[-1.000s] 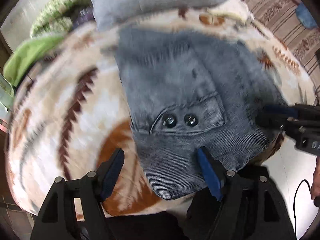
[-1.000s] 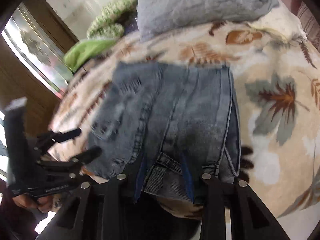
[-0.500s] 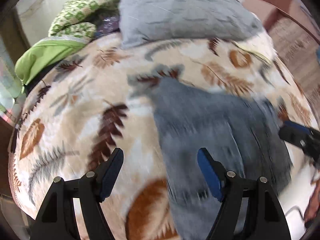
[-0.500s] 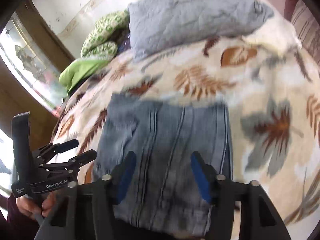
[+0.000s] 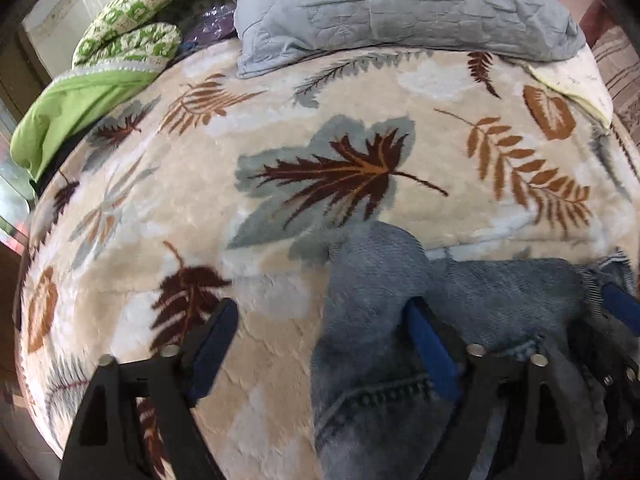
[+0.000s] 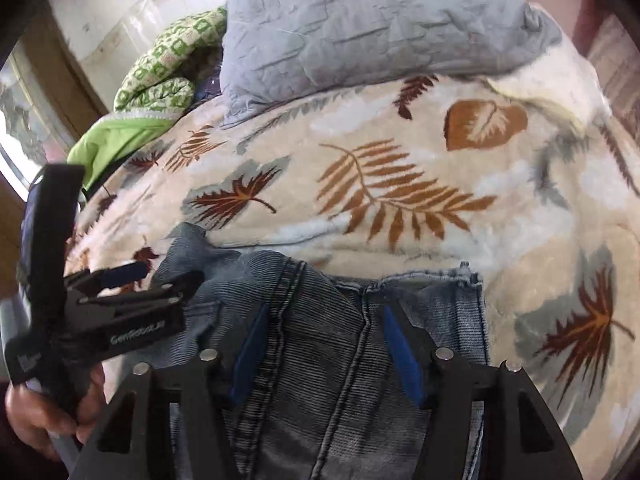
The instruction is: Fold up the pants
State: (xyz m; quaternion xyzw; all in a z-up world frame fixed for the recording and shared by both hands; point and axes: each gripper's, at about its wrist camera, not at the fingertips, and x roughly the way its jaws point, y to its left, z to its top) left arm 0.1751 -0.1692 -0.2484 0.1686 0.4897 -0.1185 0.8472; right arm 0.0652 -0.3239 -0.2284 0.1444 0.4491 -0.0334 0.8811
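Since a second ago the pants (image 5: 400, 360) have slid from the centre of my left view to five o'clock, baring the leaf-print blanket (image 5: 280, 128). My left gripper (image 5: 316, 344) has just opened further and stands wide apart, one finger over denim. My right gripper (image 6: 324, 352) has also just opened, straddling the seams, clamping nothing. A grey pillow (image 6: 360, 24) lies at twelve.
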